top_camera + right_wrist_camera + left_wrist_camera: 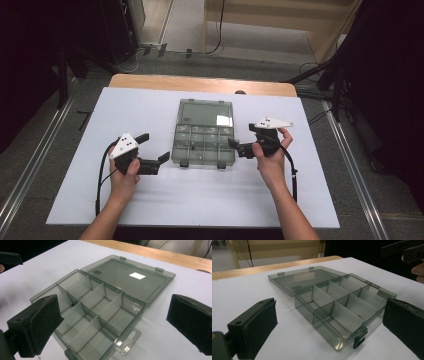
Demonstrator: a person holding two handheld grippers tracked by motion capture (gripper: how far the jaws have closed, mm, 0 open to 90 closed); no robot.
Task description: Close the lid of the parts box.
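Note:
A smoky translucent compartment box (202,163) lies open in the middle of the white mat, its lid (206,114) flat on the far side. Dividers split the base into several compartments that look nearly bare. My left gripper (153,148) is open just left of the box's front corner, and the box wall (324,333) lies between and beyond its jaws. My right gripper (243,135) is open at the box's right side, with the box rim (132,325) ahead between its jaws. Neither gripper touches the box or holds anything.
The white mat (200,195) covers a wooden table (200,82), with bare mat in front of and beside the box. Two dark latches (184,164) stick out from the box's front edge. Dark stands and cables surround the table on the floor.

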